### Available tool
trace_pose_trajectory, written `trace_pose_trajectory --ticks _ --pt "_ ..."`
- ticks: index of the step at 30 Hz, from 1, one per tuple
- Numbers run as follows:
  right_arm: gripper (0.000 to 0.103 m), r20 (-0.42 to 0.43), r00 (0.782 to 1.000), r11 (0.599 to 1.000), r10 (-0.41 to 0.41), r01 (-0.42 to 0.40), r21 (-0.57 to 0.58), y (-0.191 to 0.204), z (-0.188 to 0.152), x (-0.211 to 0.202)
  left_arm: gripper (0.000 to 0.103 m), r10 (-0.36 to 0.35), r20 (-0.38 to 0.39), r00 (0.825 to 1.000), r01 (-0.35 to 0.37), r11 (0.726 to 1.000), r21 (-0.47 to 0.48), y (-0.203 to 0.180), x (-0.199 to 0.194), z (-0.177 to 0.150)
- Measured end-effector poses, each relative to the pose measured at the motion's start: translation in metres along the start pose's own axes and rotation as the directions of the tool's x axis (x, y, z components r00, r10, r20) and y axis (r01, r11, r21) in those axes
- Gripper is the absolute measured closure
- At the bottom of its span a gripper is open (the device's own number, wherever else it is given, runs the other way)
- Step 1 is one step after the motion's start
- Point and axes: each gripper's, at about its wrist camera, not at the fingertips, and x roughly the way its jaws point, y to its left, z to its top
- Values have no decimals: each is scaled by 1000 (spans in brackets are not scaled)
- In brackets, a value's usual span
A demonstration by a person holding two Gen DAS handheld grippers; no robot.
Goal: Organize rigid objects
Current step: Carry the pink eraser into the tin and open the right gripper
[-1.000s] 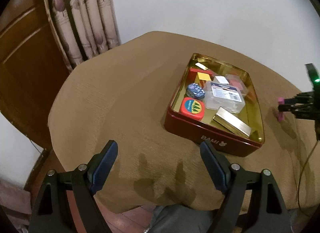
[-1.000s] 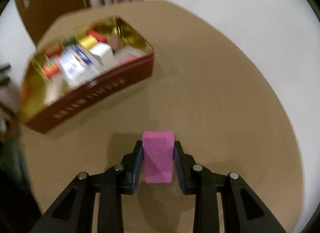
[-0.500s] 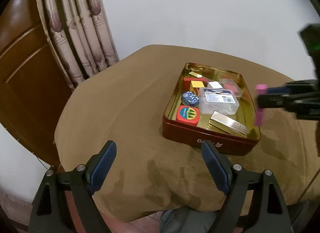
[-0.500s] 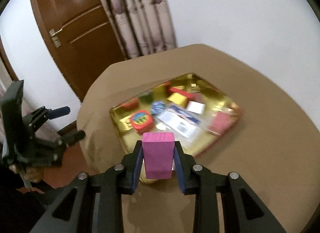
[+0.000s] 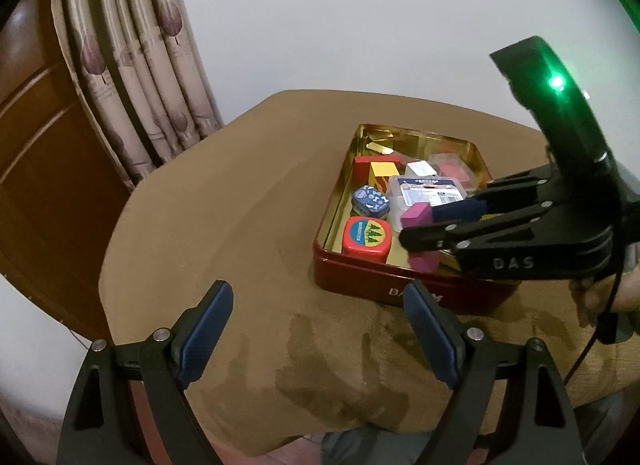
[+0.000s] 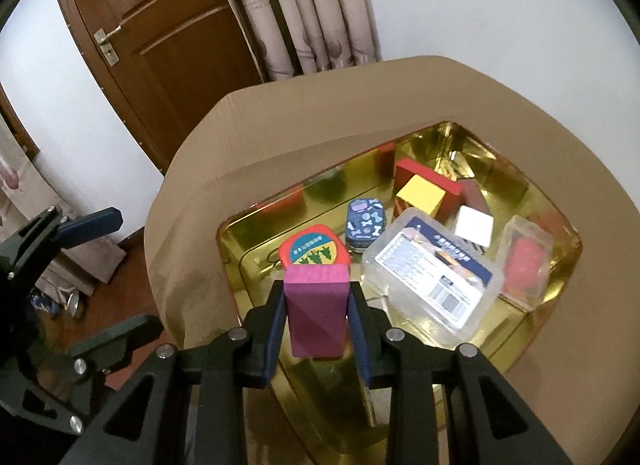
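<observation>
My right gripper (image 6: 316,321) is shut on a magenta block (image 6: 316,305) and holds it over the near end of the red tin with a gold inside (image 6: 248,249). In the left wrist view the right gripper (image 5: 416,237) and the magenta block (image 5: 418,221) hang above the red tin (image 5: 360,277). My left gripper (image 5: 320,329) is open and empty over the brown tablecloth, in front of the tin. The tin holds a red round-cornered box (image 6: 316,249), a blue patterned tin (image 6: 366,223), a clear plastic case (image 6: 432,277) and a yellow block (image 6: 422,195).
The table has a brown cloth (image 5: 224,217). A curtain (image 5: 132,65) and a wooden door (image 6: 160,37) stand behind it. A white wall is at the back. The left gripper shows at the left edge of the right wrist view (image 6: 86,265).
My right gripper has carried the magenta block from beside the tin to above its near end, lower and closer to the contents. The left gripper has pulled back a little and stayed open.
</observation>
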Motion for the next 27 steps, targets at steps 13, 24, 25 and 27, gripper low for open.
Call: trace_pose_trajectory --ticks 13,24,25,27 --pt "73 -29 999 999 -32 33 3 9 -2 29 19 -28 -72 997 25 999 -34 7 12 -3" --pt "66 170 975 990 -143 139 34 22 -8 -16 18 -37 -71 997 34 999 -43 6 8 -3" --pt "66 203 960 982 -190 184 51 26 -11 -25 18 -39 -70 997 36 998 -42 7 8 -3" --pt "65 258 919 955 -298 286 83 34 -18 -40 19 -45 -62 997 43 998 -39 5 5 -3"
